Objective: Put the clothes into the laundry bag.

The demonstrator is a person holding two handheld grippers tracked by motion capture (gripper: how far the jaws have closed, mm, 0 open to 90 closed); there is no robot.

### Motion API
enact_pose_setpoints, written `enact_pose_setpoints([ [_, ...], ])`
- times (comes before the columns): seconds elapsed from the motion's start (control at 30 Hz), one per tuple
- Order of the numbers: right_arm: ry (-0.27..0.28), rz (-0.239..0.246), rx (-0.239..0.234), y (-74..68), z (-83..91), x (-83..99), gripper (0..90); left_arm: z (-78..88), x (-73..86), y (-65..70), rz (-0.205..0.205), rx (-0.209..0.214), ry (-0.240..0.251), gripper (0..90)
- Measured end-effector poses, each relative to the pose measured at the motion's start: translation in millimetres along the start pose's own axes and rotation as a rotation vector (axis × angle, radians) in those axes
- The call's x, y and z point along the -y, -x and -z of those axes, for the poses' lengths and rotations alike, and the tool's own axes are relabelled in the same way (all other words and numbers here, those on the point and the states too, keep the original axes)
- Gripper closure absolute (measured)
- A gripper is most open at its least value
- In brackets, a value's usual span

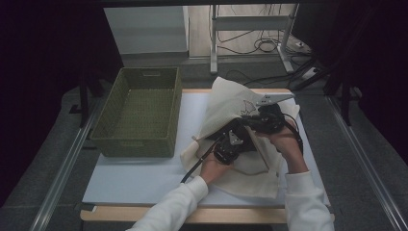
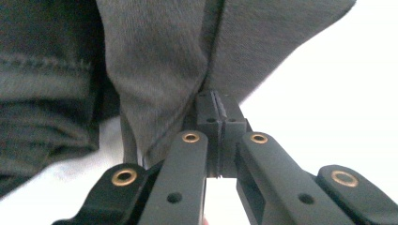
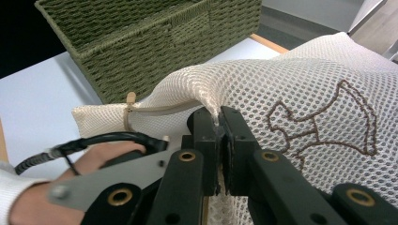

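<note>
Item: cream mesh bag [image 1: 240, 120] with a brown stitched emblem, lying on the right half of the white worktop [image 1: 144, 178], its long axis running from the near edge away toward the far edge, the far end lifted and tilted. It is pinched at a fabric fold by the closed fingers of the left gripper [image 2: 218, 117], and at its corded rim by those of the right gripper [image 3: 219, 129]. Alongside, at the left, a green woven basket [image 1: 137, 110] is set; grey floor, cables [image 1: 260, 45] and a metal frame [image 1: 250, 24] are seen beyond.
</note>
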State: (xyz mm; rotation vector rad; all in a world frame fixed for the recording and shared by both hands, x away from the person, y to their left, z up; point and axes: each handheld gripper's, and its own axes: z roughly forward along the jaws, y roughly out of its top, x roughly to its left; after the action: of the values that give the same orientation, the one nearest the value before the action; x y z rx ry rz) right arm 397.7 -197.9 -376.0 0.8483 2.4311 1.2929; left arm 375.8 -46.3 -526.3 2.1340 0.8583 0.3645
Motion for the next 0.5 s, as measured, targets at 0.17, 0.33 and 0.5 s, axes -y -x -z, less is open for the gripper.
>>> enact_pose_setpoints([
  [0.17, -0.005, 0.0, -0.002, 0.0, -1.9, 0.5, 85.4, 20.7, 8.9, 1.3, -0.003, 0.026, 0.022, 90.0],
  [0.33, -0.014, 0.0, -0.004, -0.4, -4.4, 1.1, 85.4, 37.6, 17.3, 3.8, -0.004, 0.042, 0.049, 90.0],
  [0.5, -0.023, 0.003, -0.003, -1.3, -6.4, 1.5, 85.4, 52.3, 23.7, 6.1, -0.016, 0.059, 0.058, 90.0],
])
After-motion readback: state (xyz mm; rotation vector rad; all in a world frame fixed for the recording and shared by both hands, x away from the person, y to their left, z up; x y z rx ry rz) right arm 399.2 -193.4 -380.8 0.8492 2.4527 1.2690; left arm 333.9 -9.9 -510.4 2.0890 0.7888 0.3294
